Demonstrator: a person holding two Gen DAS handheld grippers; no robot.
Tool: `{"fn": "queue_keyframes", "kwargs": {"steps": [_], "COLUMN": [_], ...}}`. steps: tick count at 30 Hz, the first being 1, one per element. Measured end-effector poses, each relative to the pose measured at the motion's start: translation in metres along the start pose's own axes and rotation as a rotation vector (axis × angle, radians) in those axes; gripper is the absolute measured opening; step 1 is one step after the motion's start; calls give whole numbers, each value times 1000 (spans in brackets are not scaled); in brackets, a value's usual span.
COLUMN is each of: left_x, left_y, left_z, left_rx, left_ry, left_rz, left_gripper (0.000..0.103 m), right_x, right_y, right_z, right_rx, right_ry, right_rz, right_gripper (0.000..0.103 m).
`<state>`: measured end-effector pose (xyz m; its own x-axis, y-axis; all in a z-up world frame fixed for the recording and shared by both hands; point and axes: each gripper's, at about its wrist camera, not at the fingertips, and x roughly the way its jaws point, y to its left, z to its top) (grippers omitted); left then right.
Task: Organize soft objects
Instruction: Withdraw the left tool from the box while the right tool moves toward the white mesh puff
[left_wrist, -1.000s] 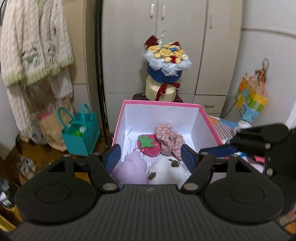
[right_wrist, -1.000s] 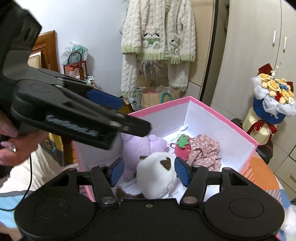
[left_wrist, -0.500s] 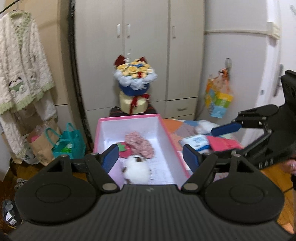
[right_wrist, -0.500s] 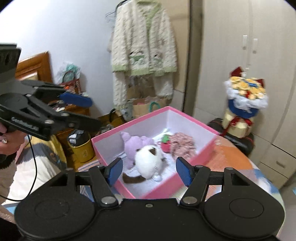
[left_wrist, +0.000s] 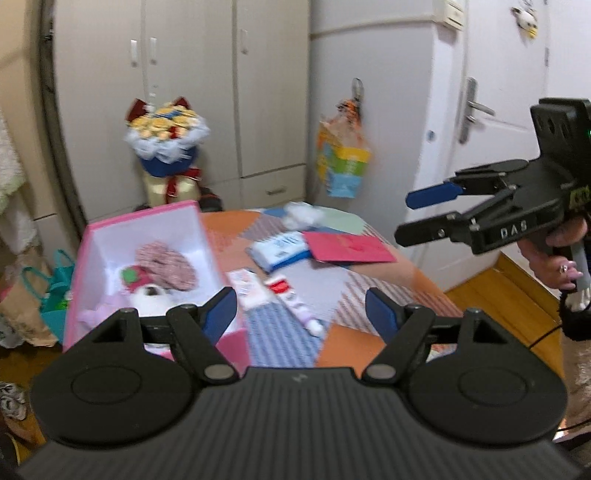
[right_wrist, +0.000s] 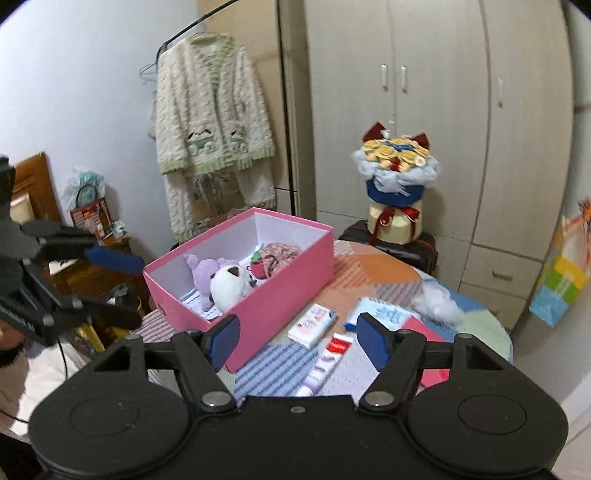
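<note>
A pink box (right_wrist: 280, 291) stands on the table's left part. It holds a white plush (right_wrist: 229, 284), a purple plush (right_wrist: 201, 269), a felt strawberry (right_wrist: 258, 264) and a pink floral fabric piece (right_wrist: 280, 254). A white fluffy wad (right_wrist: 436, 299) lies loose on the table's far right. My right gripper (right_wrist: 297, 334) hovers back from the box over the table, its jaws opening with nothing between them. My left gripper (left_wrist: 299, 308) is open and empty, right of the box (left_wrist: 79, 266). Each gripper also shows in the other's view, the right gripper (left_wrist: 417, 216) and the left gripper (right_wrist: 118, 286).
On the patchwork tablecloth lie a blue tissue pack (left_wrist: 280, 249), a red booklet (left_wrist: 351, 247), a tube (left_wrist: 295, 299) and a small carton (right_wrist: 312, 323). A flower bouquet (right_wrist: 397, 173) stands behind the table before the wardrobe. A knitted cardigan (right_wrist: 210, 110) hangs at the left.
Both grippers have drawn back and up from the box and swung right towards the table. The white plush that lay between the right fingers stays in the box. Both jaws stand wider.
</note>
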<state>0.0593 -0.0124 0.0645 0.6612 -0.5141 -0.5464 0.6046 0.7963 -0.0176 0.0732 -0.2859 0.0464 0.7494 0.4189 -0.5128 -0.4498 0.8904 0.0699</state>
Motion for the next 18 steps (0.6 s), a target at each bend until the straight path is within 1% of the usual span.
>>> {"fn": "queue_keyframes", "kwargs": {"steps": [3,7,14,18], "left_x": [17,46,101,135], "left_y": [-14,-27,-32,-31], "left_z": [-4,-9,-15,-18], "left_rx": [13,19,-32,-51], "left_ry": [13,31,75,97], "left_rz": [-24,-27,-44,-22], "left_gripper": [76,76,76,75], "right_x": [-3,6,37,56], "right_y": [-11,-22,-43,-59], "right_z": [-10,-21,-31,-31], "right_rx": [35,69,76,75], "right_ry": [6,28,38,14], "right_rz": [0,7,11,1], "right_gripper": [76,77,77,77]}}
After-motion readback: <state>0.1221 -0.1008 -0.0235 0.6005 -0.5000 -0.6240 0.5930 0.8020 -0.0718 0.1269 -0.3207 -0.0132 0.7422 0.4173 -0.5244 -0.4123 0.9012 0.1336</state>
